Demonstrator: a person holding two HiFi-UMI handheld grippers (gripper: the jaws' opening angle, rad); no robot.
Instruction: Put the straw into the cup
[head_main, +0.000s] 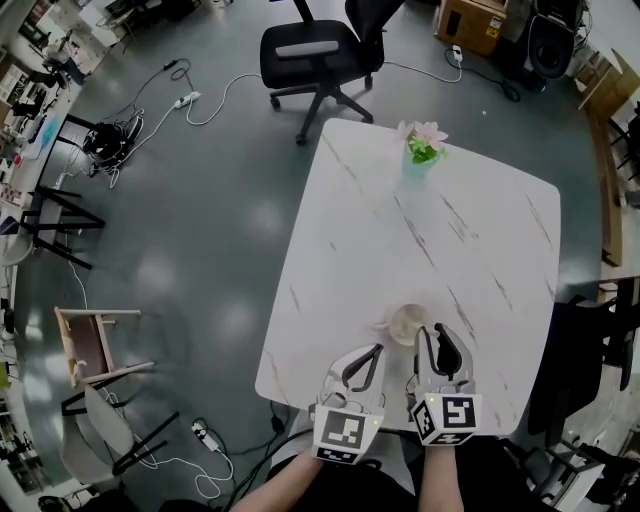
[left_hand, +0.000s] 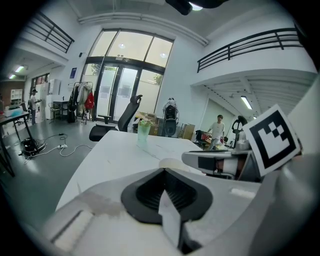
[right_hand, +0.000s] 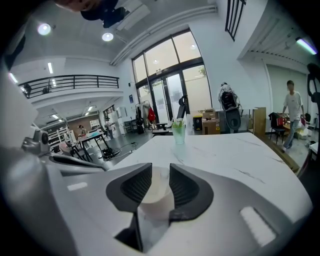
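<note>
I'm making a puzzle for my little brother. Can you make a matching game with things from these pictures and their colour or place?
Things:
1. cup
2. flowers
3. office chair
4. table

Colour or place:
A. black
B. pink
C. white with thin grey streaks
D. between the jaws of the right gripper

Pairs: 1-D, 2-B, 3-A, 4-C

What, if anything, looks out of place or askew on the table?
Nothing stands out. The cup stands upright near the near edge of the table, the vase stands upright at the far edge, and nothing looks spilled or damaged.
</note>
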